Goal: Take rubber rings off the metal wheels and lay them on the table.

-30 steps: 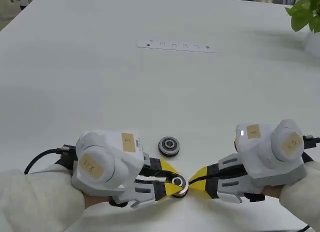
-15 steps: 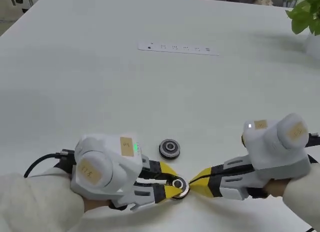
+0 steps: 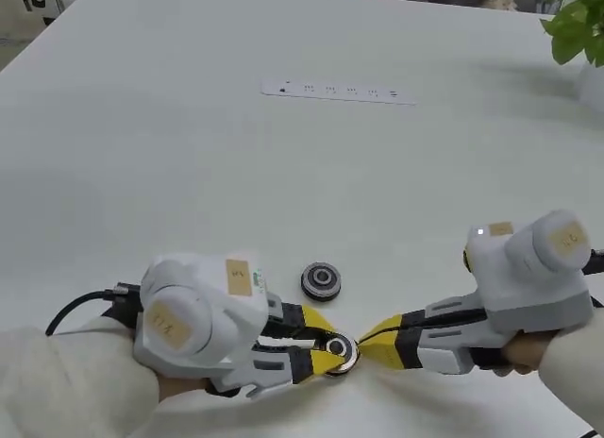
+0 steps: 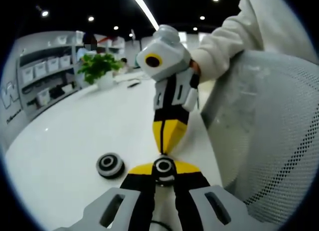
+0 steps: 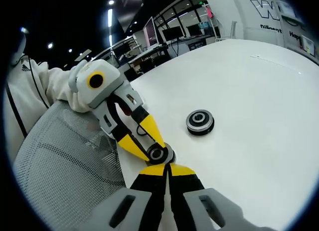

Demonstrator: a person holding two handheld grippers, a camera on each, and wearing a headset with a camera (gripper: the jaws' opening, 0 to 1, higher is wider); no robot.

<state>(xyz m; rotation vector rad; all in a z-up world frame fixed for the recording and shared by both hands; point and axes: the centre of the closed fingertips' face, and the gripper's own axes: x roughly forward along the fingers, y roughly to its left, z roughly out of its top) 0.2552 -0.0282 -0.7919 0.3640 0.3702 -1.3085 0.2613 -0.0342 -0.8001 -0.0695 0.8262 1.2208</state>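
Note:
A small metal wheel (image 3: 337,346) with a black rubber ring sits between the yellow tips of my left gripper (image 3: 330,352), which is shut on it just above the table's near edge. In the left gripper view the wheel (image 4: 163,168) is clamped between the jaws. My right gripper (image 3: 362,348) meets it from the right, its tips pressed together on the ring at the wheel's rim (image 5: 160,154). The right gripper (image 5: 167,166) looks shut on that ring. A second wheel (image 3: 321,279), with its ring on, lies flat on the white table (image 3: 283,193) just behind.
A white power strip (image 3: 337,91) lies far back on the table. A green plant (image 3: 576,18) stands at the back right corner. A grey mesh chair (image 4: 269,141) and the person's white sleeves (image 3: 57,381) are close to the near edge.
The right gripper's body has swung out to the right and tilted, while its tips stay at the held wheel. The left gripper and the loose wheel have kept their places.

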